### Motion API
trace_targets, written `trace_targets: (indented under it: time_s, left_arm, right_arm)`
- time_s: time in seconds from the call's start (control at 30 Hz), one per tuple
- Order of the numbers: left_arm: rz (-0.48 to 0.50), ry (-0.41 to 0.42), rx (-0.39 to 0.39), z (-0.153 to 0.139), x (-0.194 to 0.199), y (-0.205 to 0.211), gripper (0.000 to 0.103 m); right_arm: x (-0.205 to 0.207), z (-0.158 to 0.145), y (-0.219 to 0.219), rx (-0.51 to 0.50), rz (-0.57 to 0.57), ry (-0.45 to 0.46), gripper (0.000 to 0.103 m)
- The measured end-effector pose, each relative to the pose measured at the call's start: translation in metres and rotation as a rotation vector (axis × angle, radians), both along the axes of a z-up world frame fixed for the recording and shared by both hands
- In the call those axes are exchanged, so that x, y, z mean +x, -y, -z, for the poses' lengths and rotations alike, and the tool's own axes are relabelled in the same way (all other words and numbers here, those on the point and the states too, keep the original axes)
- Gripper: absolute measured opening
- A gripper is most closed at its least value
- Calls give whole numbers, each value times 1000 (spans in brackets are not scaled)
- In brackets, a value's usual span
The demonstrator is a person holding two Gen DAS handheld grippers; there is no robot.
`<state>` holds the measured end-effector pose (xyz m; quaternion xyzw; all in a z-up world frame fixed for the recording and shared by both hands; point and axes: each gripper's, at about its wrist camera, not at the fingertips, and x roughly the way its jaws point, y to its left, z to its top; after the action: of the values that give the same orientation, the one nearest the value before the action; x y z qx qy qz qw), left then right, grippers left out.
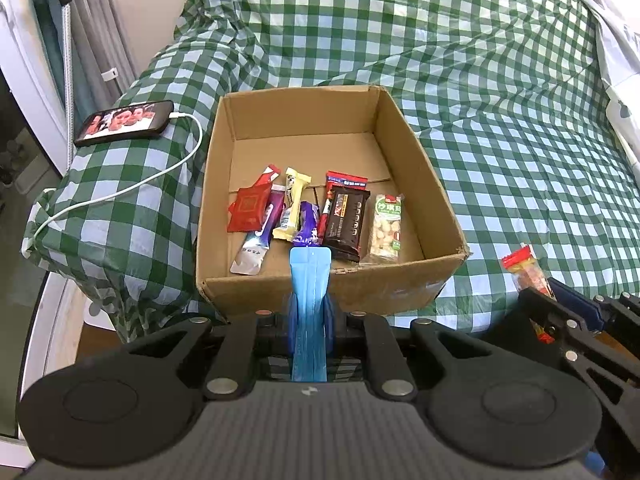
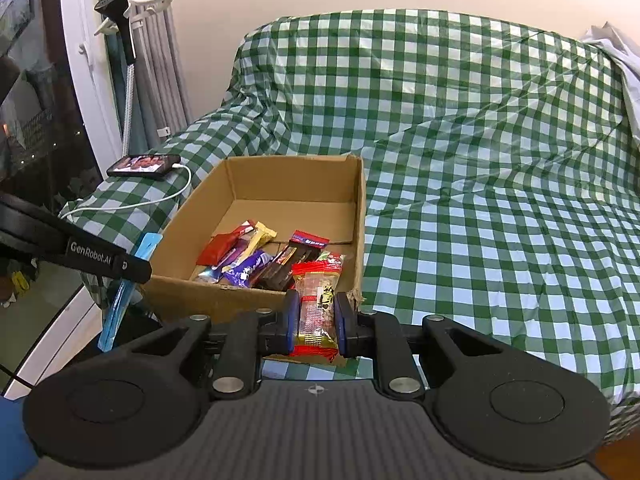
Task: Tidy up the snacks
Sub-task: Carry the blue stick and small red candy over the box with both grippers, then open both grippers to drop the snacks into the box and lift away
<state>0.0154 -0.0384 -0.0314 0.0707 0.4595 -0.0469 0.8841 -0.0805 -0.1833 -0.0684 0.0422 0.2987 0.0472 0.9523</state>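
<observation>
Just past both sets of fingertips, mid-frame, sits the cardboard box (image 2: 256, 296): left gripper (image 1: 310, 256) clamps a blue packet (image 1: 310, 304) lengthwise, right gripper (image 2: 317, 312) pinches a red-edged snack (image 2: 318, 308)

One cardboard box (image 1: 420, 184) sits on one green-and-white checked cloth (image 1: 500, 120). Inside the box the left wrist view shows seven snack packets: one red packet (image 1: 248, 210), one purple-and-silver sachet (image 1: 260, 236), one pale yellow bar (image 1: 294, 200), one purple chocolate bar (image 1: 307, 228), one dark brown bar (image 1: 347, 224), one packet with a red-and-blue top (image 1: 346, 181) partly hidden behind it, and one clear bag of pale round nuts (image 1: 387, 226). Two more packets are outside the box, one per gripper: one light blue sachet (image 1: 310, 296) and one clear packet with red ends (image 2: 318, 312). That makes nine packets in all. There are two grippers, one phone (image 1: 124, 122) and one white cable (image 1: 152, 180).
</observation>
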Motion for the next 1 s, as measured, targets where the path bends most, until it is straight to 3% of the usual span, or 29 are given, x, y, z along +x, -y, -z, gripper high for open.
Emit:
trace_targets:
  time_s: [0.5,1.0]
  left_arm:
    - [-37,-13,-37,-6,62,-18,15]
    - [-38,-98,14,37,154,-12,15]
  right_arm:
    - [53,-8,-2,5,-11,-20,19]
    - [148,19,-13,3,-40,-83,19]
